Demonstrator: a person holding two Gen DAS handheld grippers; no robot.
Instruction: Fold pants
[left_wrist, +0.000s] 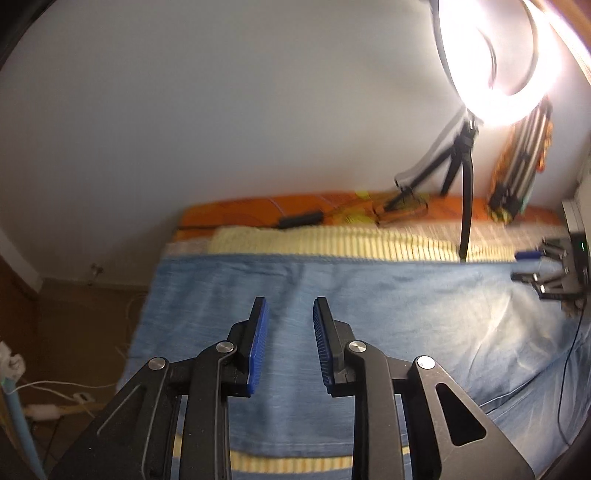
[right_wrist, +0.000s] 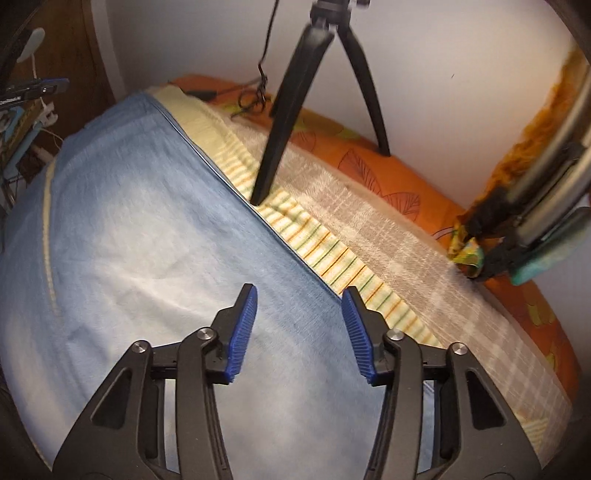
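Both wide apart, empty: left gripper (left_wrist: 290, 314) and right gripper (right_wrist: 299, 302) hover over the pants (right_wrist: 147, 229) spread flat on the bed (right_wrist: 406, 192), likely lining up a grab.

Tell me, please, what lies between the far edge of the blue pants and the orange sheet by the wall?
In the right wrist view, between the pants and the orange sheet lie a yellow striped cloth and a grey checked cloth. One tripod leg stands there.

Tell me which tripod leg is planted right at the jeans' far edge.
The front tripod leg, foot on the striped cloth touching the jeans edge. The other visible leg stands back on the orange sheet.
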